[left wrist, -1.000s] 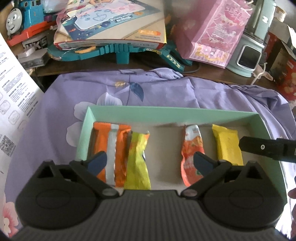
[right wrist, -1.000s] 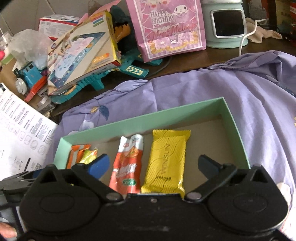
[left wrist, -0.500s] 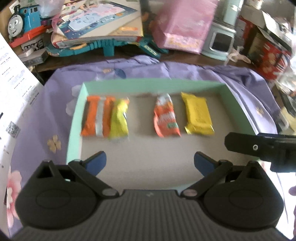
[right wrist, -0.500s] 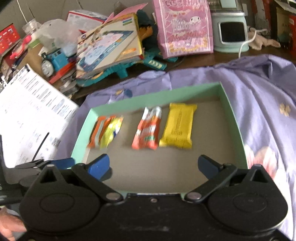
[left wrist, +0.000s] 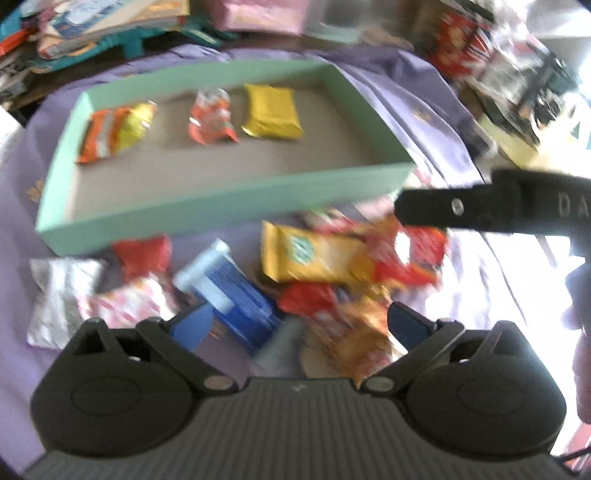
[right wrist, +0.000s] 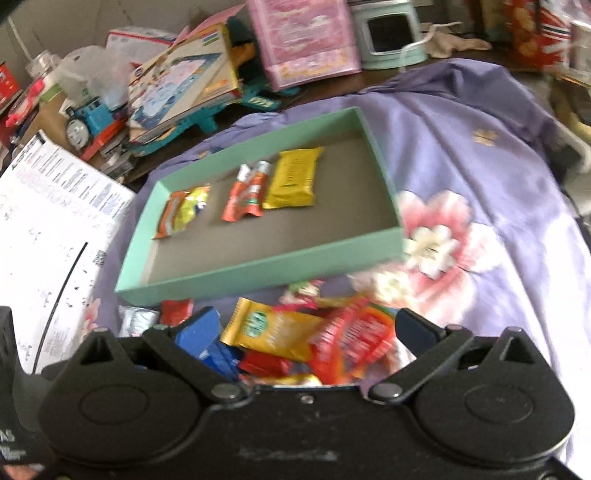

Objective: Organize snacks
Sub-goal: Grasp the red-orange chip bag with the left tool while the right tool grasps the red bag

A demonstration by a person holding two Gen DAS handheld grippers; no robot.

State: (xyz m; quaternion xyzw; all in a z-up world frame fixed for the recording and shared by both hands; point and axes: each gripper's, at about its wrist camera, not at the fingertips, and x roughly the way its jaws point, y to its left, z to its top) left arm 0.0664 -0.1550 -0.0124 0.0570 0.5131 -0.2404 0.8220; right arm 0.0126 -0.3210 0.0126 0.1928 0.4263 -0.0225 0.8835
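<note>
A mint green box [left wrist: 221, 201] [right wrist: 258, 267] lies on the purple floral cloth [right wrist: 480, 155]. In it lie an orange and a yellow-green packet [left wrist: 114, 129], an orange-red packet [left wrist: 212, 116] [right wrist: 247, 192] and a yellow bar [left wrist: 271, 112] [right wrist: 293, 177]. A loose pile of snacks lies in front of the box: a yellow packet [left wrist: 314, 256] [right wrist: 273, 330], a blue packet [left wrist: 229, 291], red packets [left wrist: 410, 254], a silver one [left wrist: 61, 295]. My left gripper [left wrist: 295, 323] is open and empty above the pile. My right gripper [right wrist: 306, 326] is open and empty above it too.
Toys, a game box [right wrist: 184, 77], a pink gift bag [right wrist: 306, 37] and a mint appliance [right wrist: 388, 33] crowd the back of the table. A white printed sheet [right wrist: 48, 221] lies on the left. The right gripper's body [left wrist: 498, 206] shows at the right of the left wrist view.
Both grippers have pulled back from the box and toward me. The snack pile in front of the box has come into view. Both stay open.
</note>
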